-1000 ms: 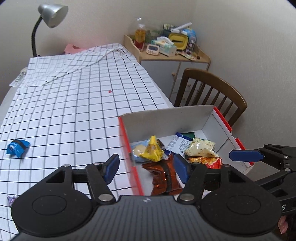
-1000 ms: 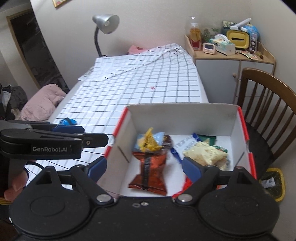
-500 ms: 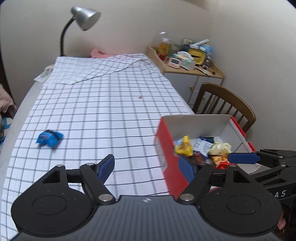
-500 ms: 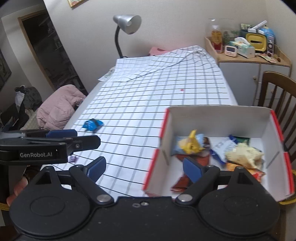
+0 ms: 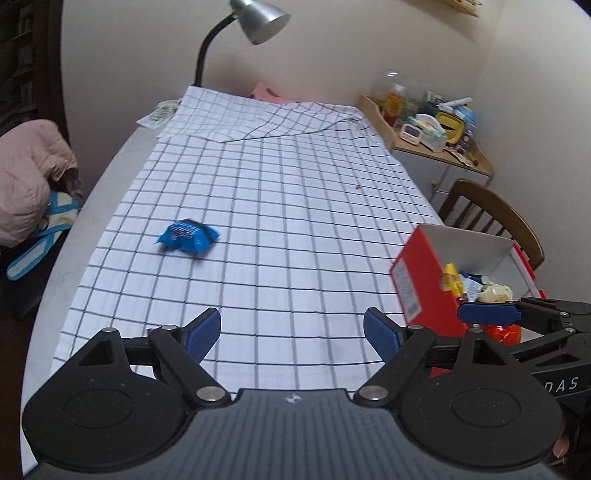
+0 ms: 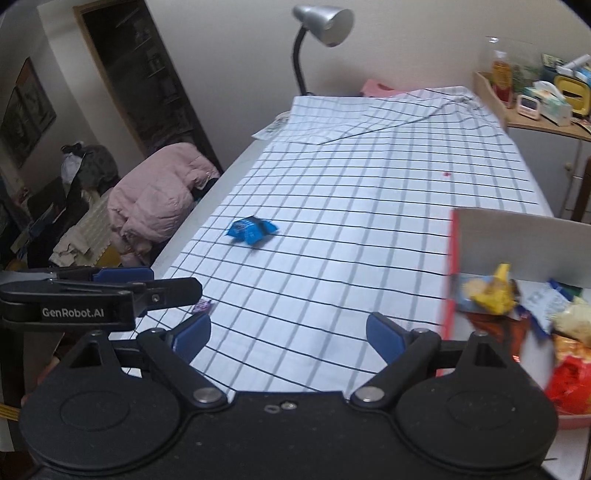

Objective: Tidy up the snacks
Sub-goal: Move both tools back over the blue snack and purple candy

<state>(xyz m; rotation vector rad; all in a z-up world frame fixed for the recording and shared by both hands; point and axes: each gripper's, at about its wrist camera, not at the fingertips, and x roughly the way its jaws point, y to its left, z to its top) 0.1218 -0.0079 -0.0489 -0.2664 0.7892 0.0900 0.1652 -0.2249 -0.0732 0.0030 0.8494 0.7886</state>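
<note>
Blue snack packet [image 5: 187, 239] lies flat on the checked cloth [image 5: 295, 206], long axis crosswise. Left gripper [image 5: 291, 330], jaws just widened, and right gripper [image 6: 288, 334] both gape empty.

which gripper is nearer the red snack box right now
Right. The right gripper hangs just beside the red box, whose wall stands right at its right finger. The left gripper is farther off over the checked cloth, with the right gripper between it and the box.

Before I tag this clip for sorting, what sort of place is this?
Most likely a lived-in room at home: a table under a checked cloth with a desk lamp, a wooden chair, and a cluttered side cabinet.
</note>
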